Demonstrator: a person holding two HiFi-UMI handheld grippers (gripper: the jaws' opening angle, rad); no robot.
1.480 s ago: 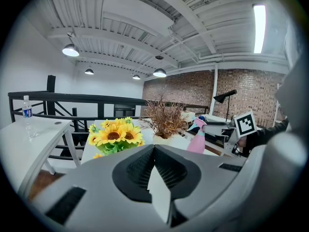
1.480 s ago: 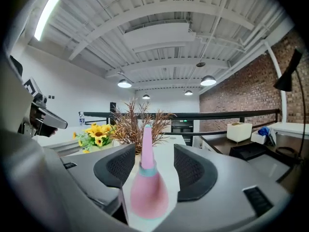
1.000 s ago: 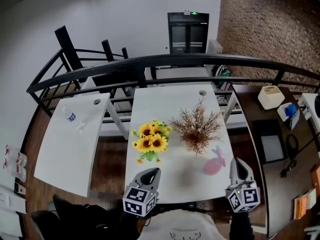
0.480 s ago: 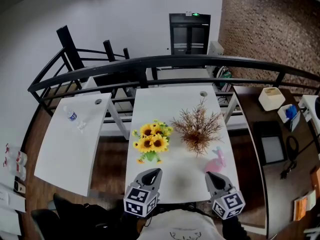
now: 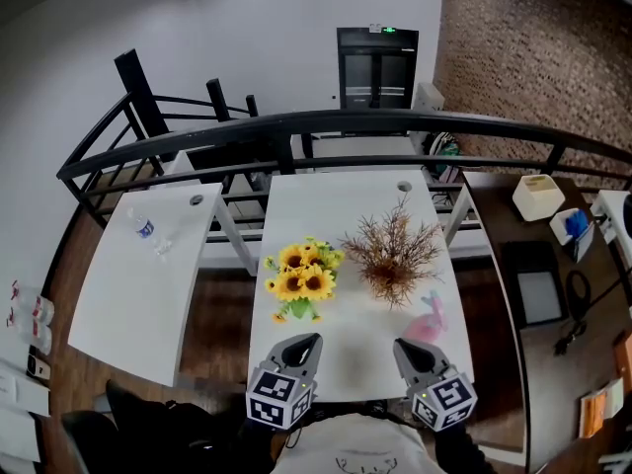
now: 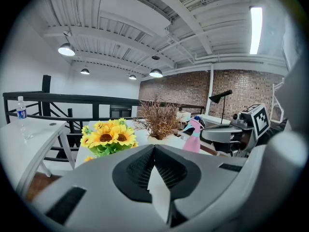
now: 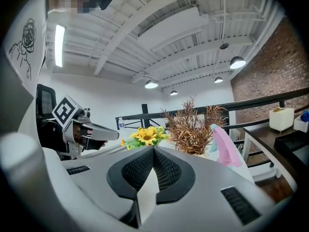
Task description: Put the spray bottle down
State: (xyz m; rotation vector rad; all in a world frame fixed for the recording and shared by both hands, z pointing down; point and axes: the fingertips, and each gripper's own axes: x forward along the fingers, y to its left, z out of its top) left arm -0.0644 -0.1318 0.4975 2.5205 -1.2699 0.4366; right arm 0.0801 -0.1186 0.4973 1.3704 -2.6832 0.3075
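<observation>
At near edge of white table, L gripper & R gripper hover, jaws closed, empty. Just past R gripper, pink spray bottle stands upright on table, beside dried bouquet; sunflowers further left.

Pink spray bottle had its base hidden behind the right hand-held gripper; the water bottle label was unreadably small.
</observation>
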